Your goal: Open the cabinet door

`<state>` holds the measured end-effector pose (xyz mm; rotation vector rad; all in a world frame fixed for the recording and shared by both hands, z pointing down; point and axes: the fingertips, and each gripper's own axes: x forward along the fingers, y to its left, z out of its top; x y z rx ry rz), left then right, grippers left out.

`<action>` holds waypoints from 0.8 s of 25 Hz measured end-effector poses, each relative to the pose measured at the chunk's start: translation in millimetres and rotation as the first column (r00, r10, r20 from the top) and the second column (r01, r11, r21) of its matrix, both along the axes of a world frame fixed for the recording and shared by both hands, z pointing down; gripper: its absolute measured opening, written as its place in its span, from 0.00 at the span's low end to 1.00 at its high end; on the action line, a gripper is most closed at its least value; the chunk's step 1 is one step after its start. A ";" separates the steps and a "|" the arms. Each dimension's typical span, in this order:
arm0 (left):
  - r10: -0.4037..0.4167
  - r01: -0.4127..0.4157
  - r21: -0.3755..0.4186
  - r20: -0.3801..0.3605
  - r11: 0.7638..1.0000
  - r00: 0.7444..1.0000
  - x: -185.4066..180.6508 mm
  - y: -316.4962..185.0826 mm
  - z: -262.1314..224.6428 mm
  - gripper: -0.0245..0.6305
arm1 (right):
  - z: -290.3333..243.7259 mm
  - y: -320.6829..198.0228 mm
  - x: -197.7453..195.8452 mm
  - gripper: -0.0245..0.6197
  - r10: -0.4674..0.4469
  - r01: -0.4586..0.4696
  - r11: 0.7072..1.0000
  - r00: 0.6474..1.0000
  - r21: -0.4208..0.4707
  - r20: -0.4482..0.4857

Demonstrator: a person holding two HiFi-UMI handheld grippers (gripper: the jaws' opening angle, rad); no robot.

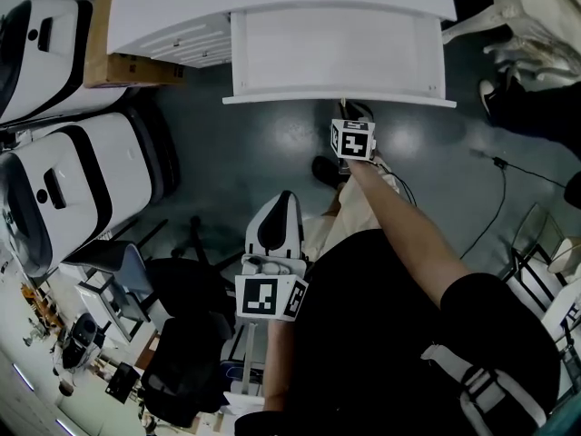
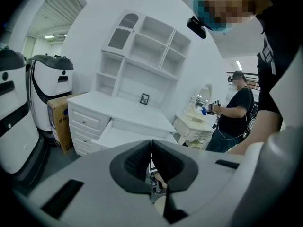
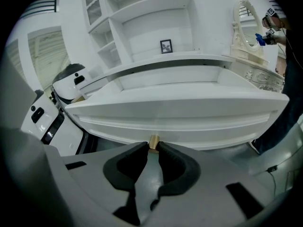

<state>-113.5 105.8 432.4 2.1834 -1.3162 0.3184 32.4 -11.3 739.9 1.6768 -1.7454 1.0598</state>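
A white desk cabinet (image 1: 272,3) stands ahead, and its wide centre drawer (image 1: 336,57) is pulled out toward me. My right gripper (image 1: 346,107) is at the middle of the drawer's front edge. In the right gripper view its black pads are shut on the small brass knob (image 3: 153,142) under the drawer front (image 3: 180,115). My left gripper (image 1: 282,198) hangs back near my body and points toward the cabinet. In the left gripper view its jaws meet with nothing between them (image 2: 151,150). The cabinet's side drawers (image 2: 87,124) are closed.
Two white-and-black machines (image 1: 54,180) and a cardboard box (image 1: 118,62) stand to the left of the cabinet. A cable (image 1: 499,166) lies on the dark floor at the right. Another person (image 2: 236,112) stands by a white vanity with a mirror (image 2: 201,110).
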 end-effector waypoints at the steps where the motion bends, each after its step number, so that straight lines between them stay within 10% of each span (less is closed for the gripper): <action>1: 0.002 -0.002 0.005 0.000 1.000 1.000 -0.6 0.0 -2.1 0.07 | -0.5 0.5 -0.2 0.18 0.004 -0.004 1.000 1.000 -0.009 -0.001; 20: -0.004 0.008 0.120 -0.026 0.993 1.000 -13.2 -12.3 -38.3 0.07 | -69.7 25.6 -7.1 0.12 -0.088 0.088 0.996 0.996 -0.021 0.001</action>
